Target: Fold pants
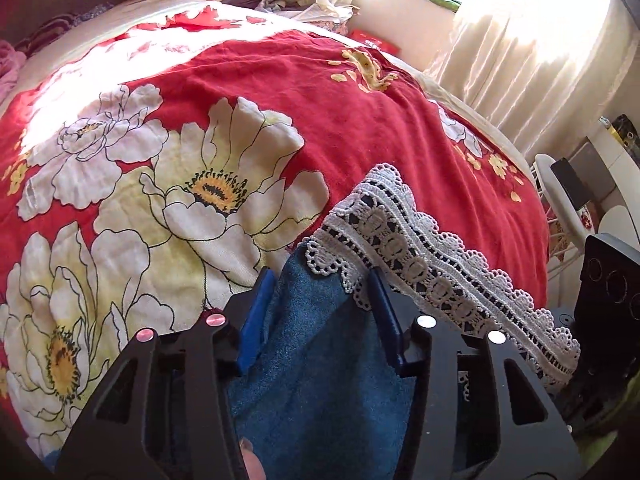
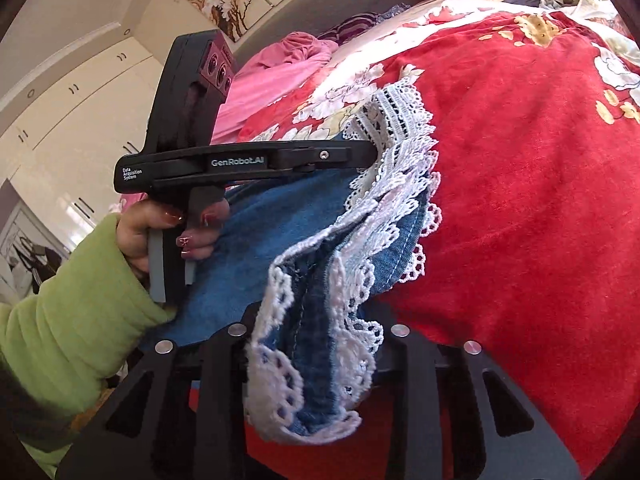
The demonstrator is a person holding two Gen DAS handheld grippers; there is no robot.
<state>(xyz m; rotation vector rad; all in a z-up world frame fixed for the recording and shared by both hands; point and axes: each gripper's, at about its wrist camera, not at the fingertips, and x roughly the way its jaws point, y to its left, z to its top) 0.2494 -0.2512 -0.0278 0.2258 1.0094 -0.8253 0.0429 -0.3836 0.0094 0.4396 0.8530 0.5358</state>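
Bedspread (image 1: 328,92): red, printed with big white flowers, spread over the bed; it is the work surface.
Denim pants (image 1: 320,360): blue, with a white lace hem (image 1: 420,248); they lie at the near edge of the bed, the hem end lifted off the cover between the two grippers.
Handling: soft and limp, fairly light, and not slippery, I judge; the cloth sags wherever it hangs free. The openwork lace looks snag-prone, so the sturdier hold is on the denim just behind the trim, at the two hem corners.
Left gripper (image 1: 322,300): jaws partly closed, blue pads either side of a denim fold at the lace edge; the cloth fills the gap, so it appears gripped.
Right gripper (image 2: 316,364): jaws narrowed around a bunched wad of lace and denim, which they appear to clamp.
Person's hand (image 2: 160,236): green sleeve, squeezing the left gripper's trigger.
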